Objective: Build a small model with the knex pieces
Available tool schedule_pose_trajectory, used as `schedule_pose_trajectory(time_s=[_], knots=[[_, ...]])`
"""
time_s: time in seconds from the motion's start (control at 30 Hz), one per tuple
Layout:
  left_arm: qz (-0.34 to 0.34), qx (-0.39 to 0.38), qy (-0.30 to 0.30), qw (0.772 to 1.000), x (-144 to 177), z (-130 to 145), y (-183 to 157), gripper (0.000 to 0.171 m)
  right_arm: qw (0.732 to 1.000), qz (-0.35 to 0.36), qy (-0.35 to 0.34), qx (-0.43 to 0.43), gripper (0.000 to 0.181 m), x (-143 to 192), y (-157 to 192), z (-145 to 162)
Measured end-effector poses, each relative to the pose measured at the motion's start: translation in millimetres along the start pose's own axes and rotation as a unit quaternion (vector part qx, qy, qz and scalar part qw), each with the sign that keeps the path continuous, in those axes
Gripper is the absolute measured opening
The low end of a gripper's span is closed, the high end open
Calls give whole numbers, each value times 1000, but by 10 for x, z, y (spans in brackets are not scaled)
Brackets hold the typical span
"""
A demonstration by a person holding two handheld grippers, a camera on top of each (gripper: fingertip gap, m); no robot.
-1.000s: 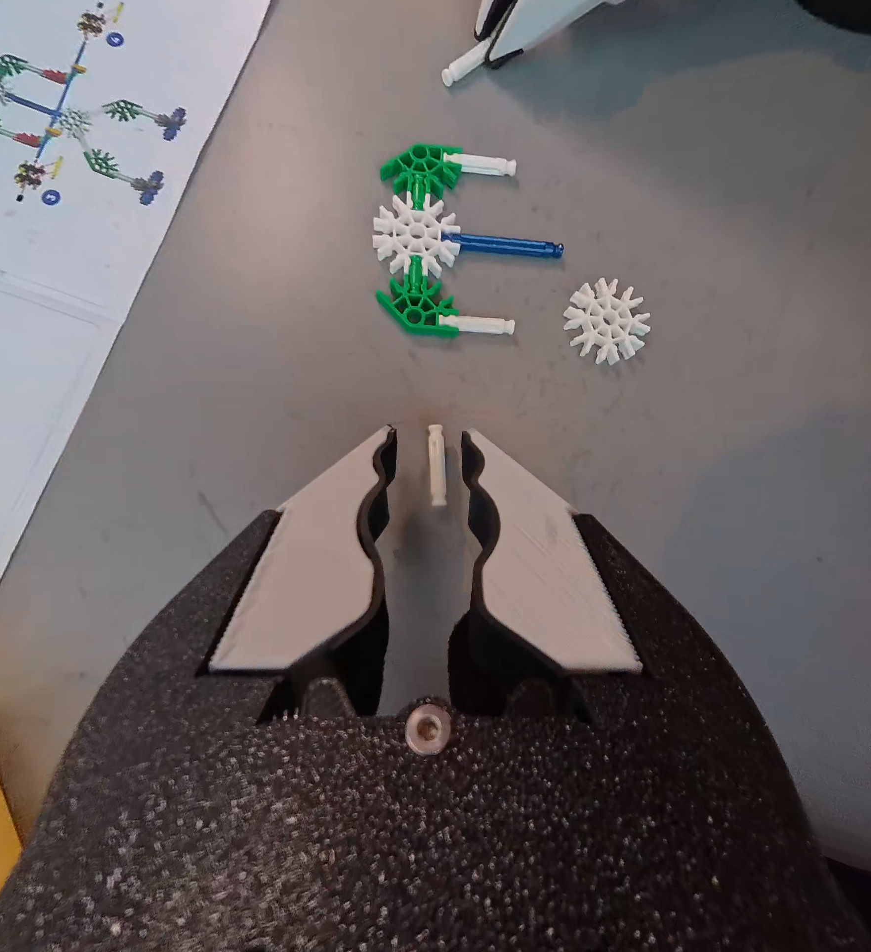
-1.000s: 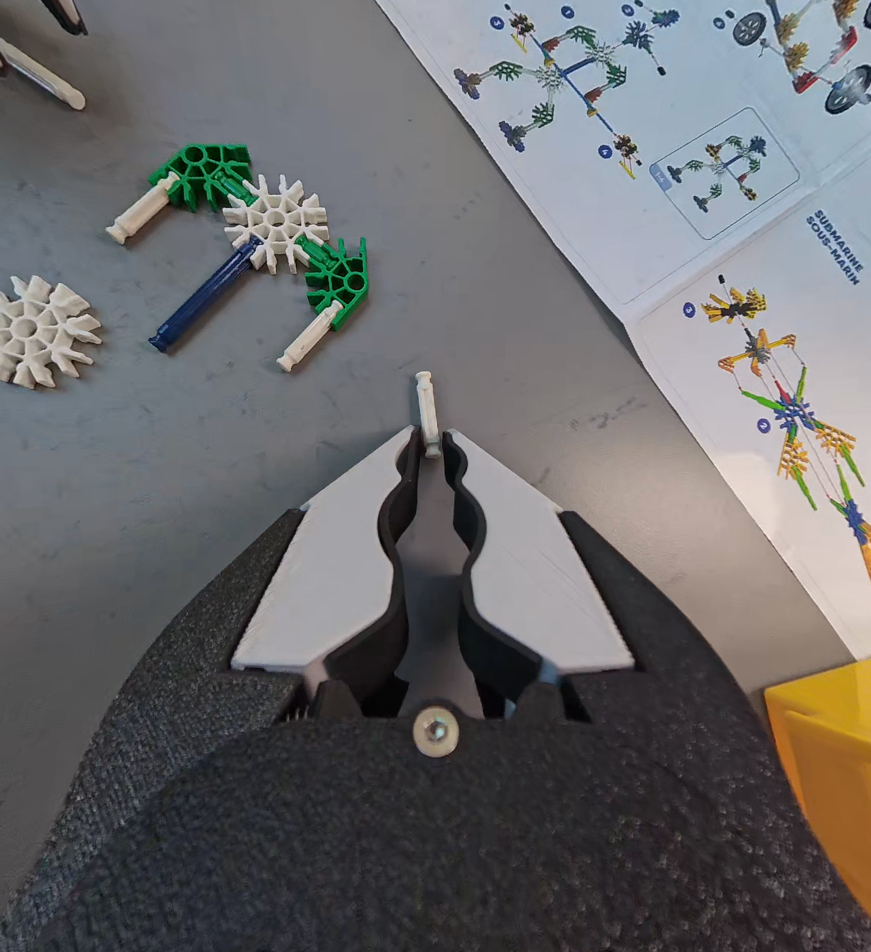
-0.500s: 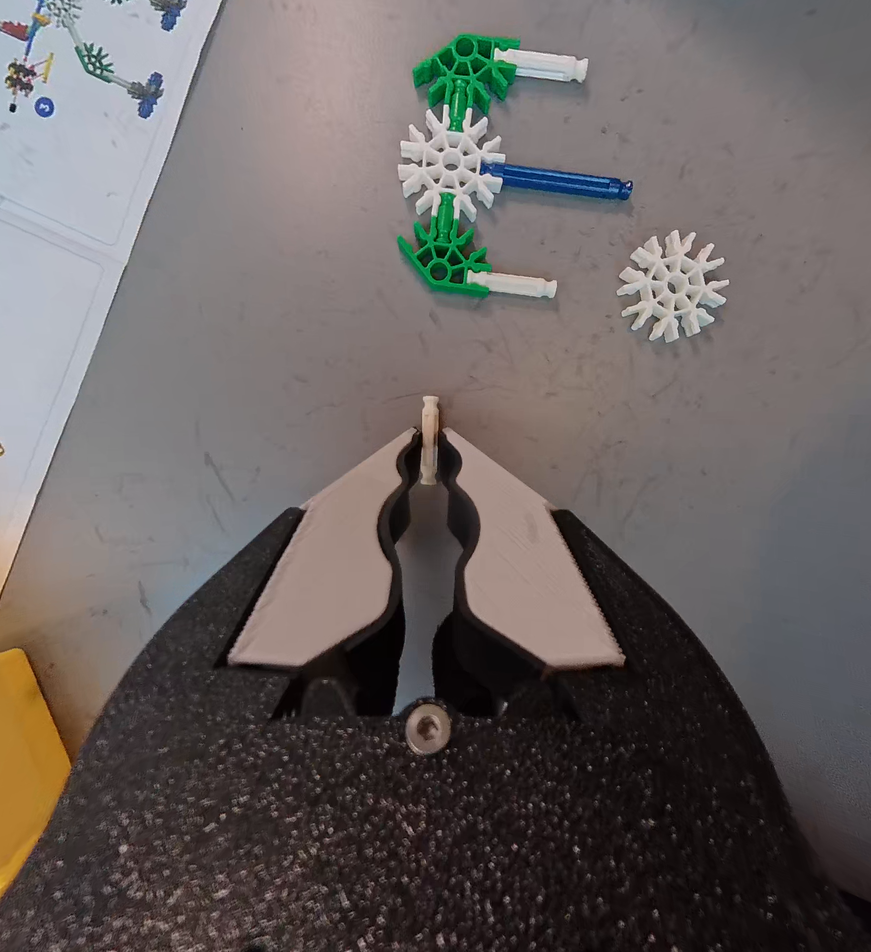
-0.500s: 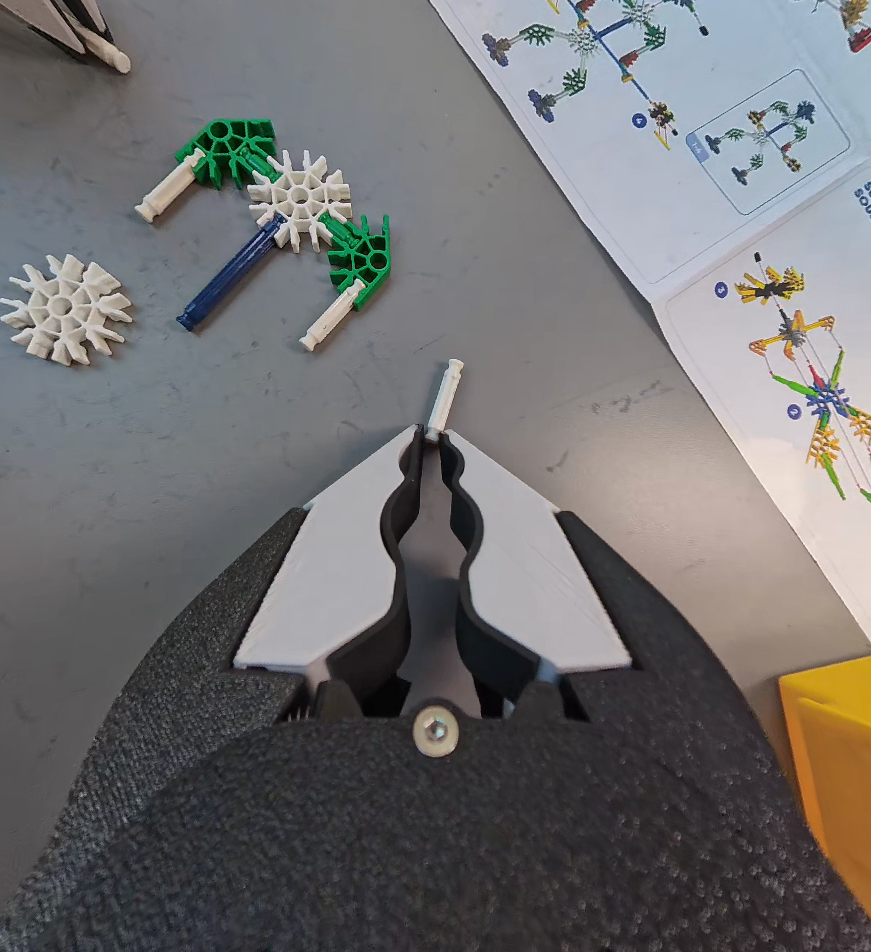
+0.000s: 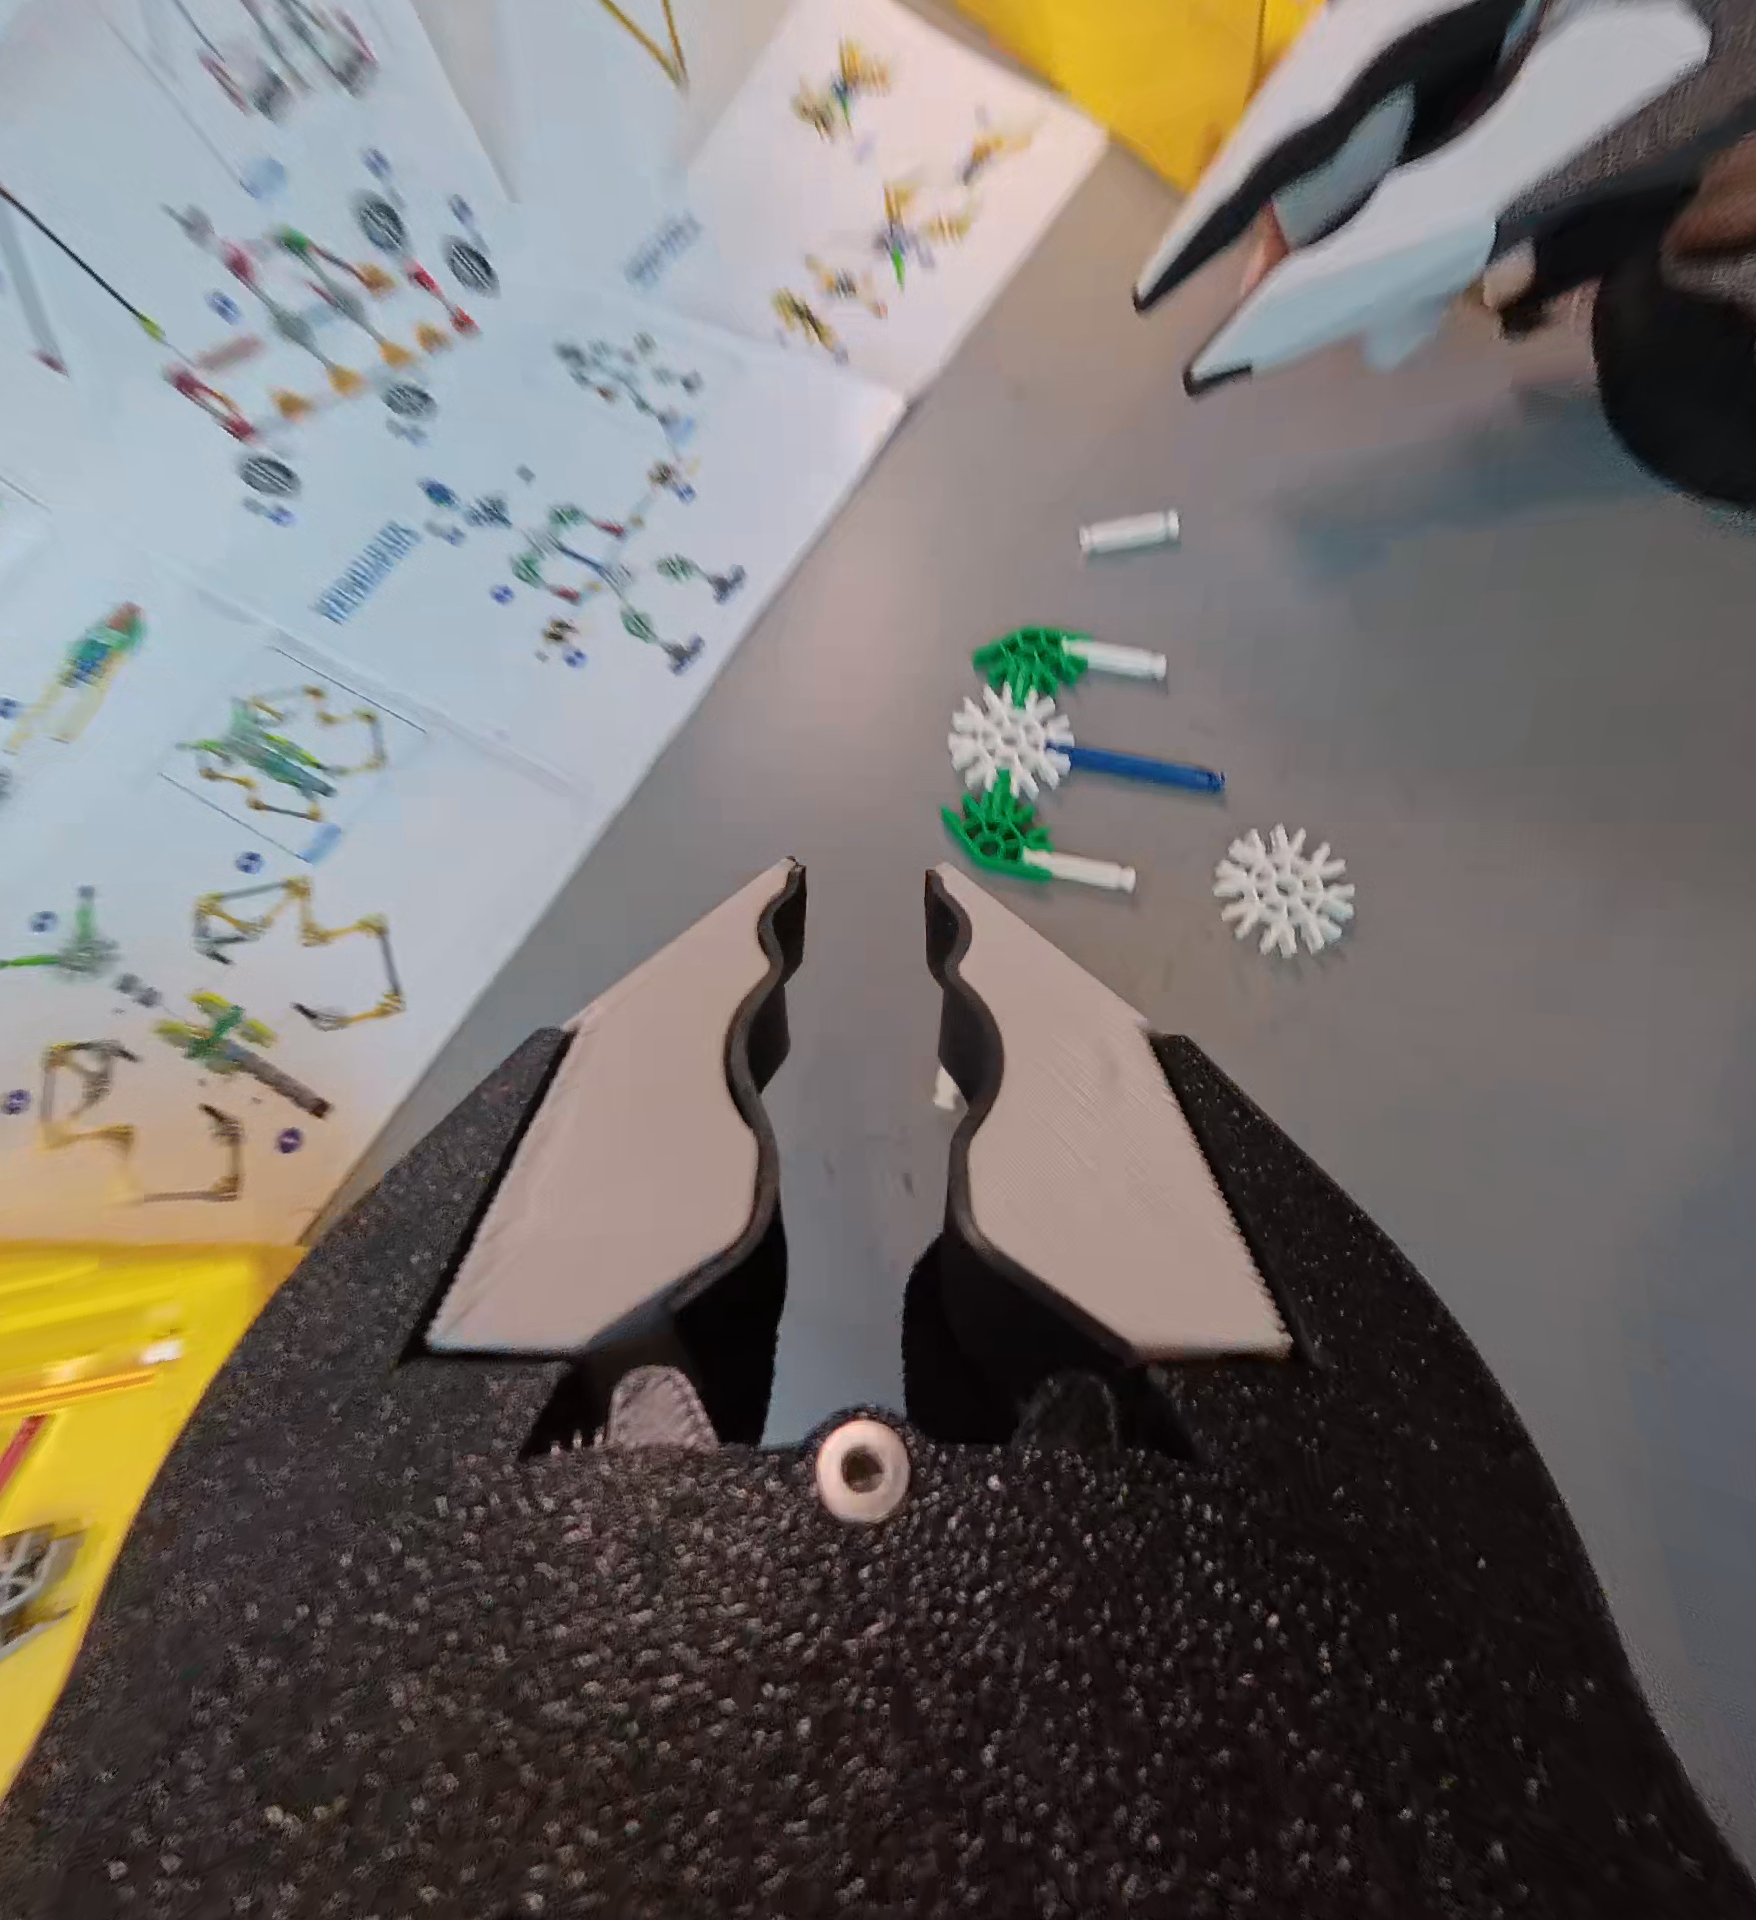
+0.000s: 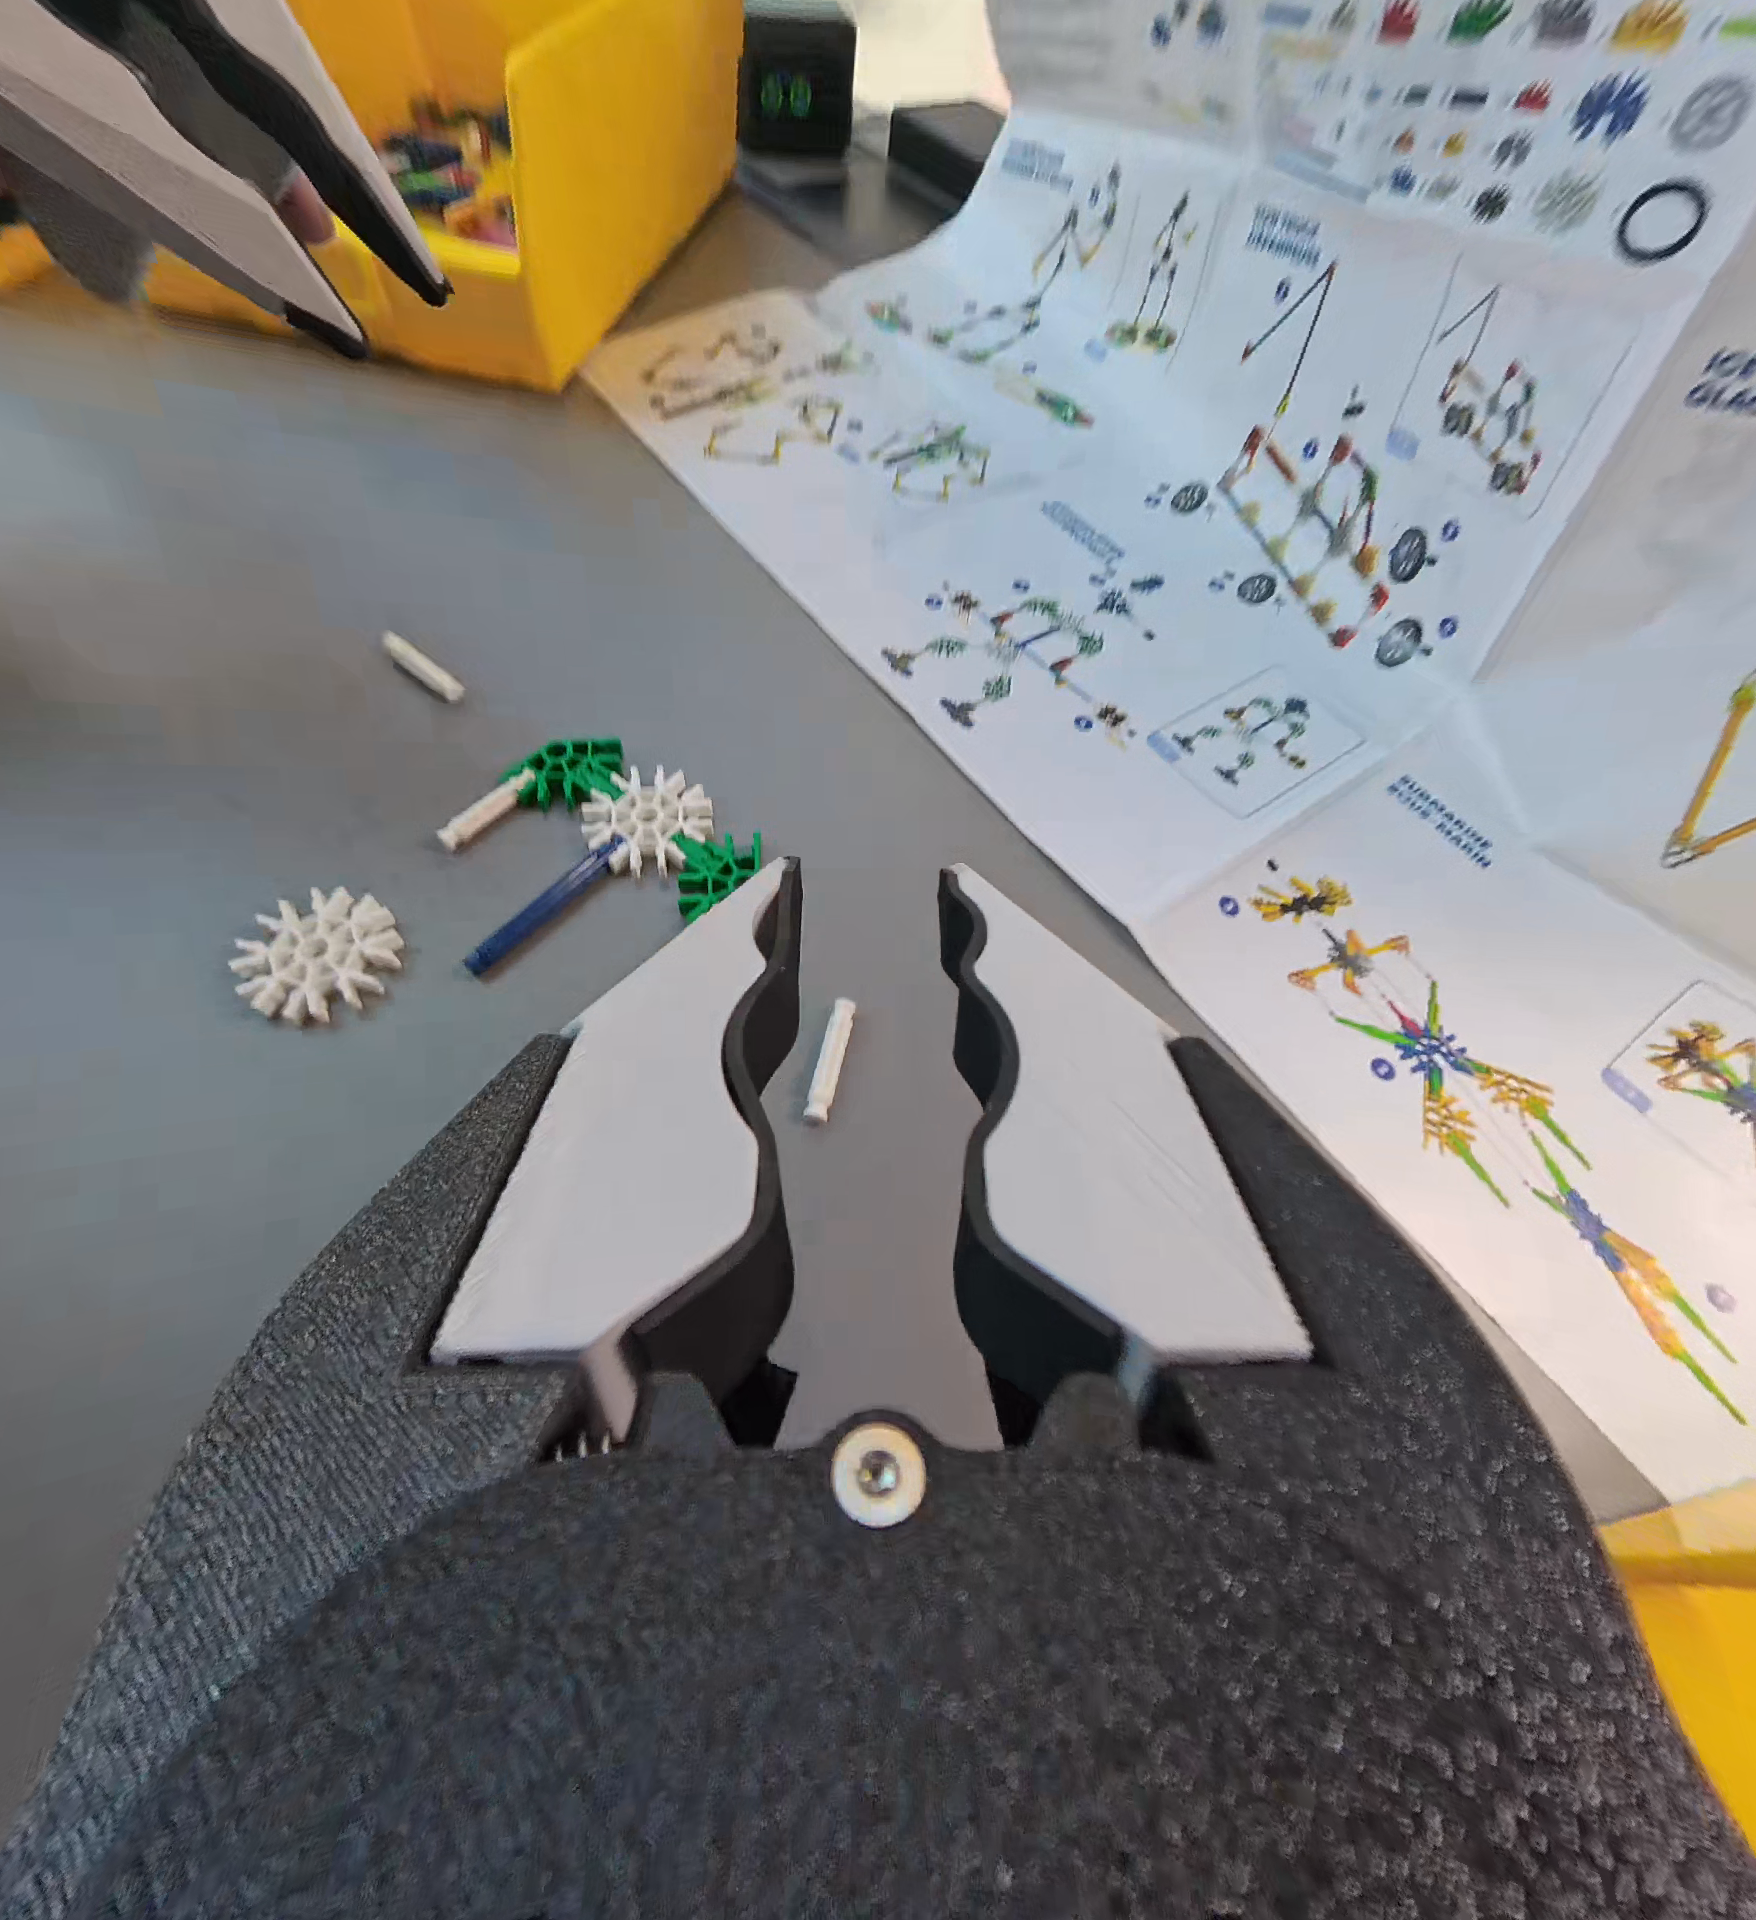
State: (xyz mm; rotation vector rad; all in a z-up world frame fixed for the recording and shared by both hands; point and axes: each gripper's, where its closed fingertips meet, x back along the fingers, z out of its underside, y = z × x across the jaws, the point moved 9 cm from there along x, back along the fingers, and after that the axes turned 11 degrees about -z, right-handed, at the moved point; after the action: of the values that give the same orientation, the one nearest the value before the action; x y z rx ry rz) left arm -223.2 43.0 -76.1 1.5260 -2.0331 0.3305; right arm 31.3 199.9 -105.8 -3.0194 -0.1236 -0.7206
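My left gripper (image 5: 863,878) is open and empty, raised above the grey table (image 5: 1476,1143). A short white rod (image 5: 945,1093) lies on the table below it, mostly hidden by the right finger. My right gripper (image 6: 869,873) is open and empty too; another short white rod (image 6: 829,1060) lies flat on the table between its fingers. A flat assembly (image 5: 1009,740) of a white snowflake connector, two green connectors, a blue rod and two white rods lies ahead, also in the right wrist view (image 6: 645,821). A loose white snowflake connector (image 5: 1284,890) lies beside it.
A large instruction sheet (image 5: 334,520) covers the table's left side, also in the right wrist view (image 6: 1269,623). A yellow parts bin (image 5: 74,1351) stands at my lower left. Another yellow bin (image 6: 593,187) stands behind the left gripper (image 6: 396,322), and a third (image 6: 1736,1662) at lower right. Across from one pair of fingers to the other is roughly 20 cm. The loose white snowflake connector (image 5: 1284,890) lies around 12 cm away from my left fingertips. My right wrist view (image 6: 309,943) looks at it from another angle.
Both grippers have opened and let go of their short white rods, which now lie on the table. Both have lifted and pulled back, so more of the sheet and the bins shows.
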Motion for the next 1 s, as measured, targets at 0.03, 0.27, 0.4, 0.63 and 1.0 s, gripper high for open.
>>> schedule_pose_trajectory(time_s=[0.03, 0.27, 0.4, 0.63, 1.0], knots=[[-16, 15, -35, 999, 101, -59, 73, 24, 1000, 3, -27, -3, 28, 33, 0, -45], [-102, 114, -250, 956, 641, -171, 421, 28, 994, 47, -101, 19, 50, 102, -35, -120], [-122, 158, -279, 939, 623, -3, 442, 26, 992, 54, -115, 24, 50, 93, -57, -94], [-122, 175, -242, 947, 278, 360, 372, 19, 993, 45, -112, -13, 44, 34, -117, -2], [-129, 87, -198, 968, -69, 407, 169, 17, 992, 82, -96, -18, 41, 17, -208, 8]])
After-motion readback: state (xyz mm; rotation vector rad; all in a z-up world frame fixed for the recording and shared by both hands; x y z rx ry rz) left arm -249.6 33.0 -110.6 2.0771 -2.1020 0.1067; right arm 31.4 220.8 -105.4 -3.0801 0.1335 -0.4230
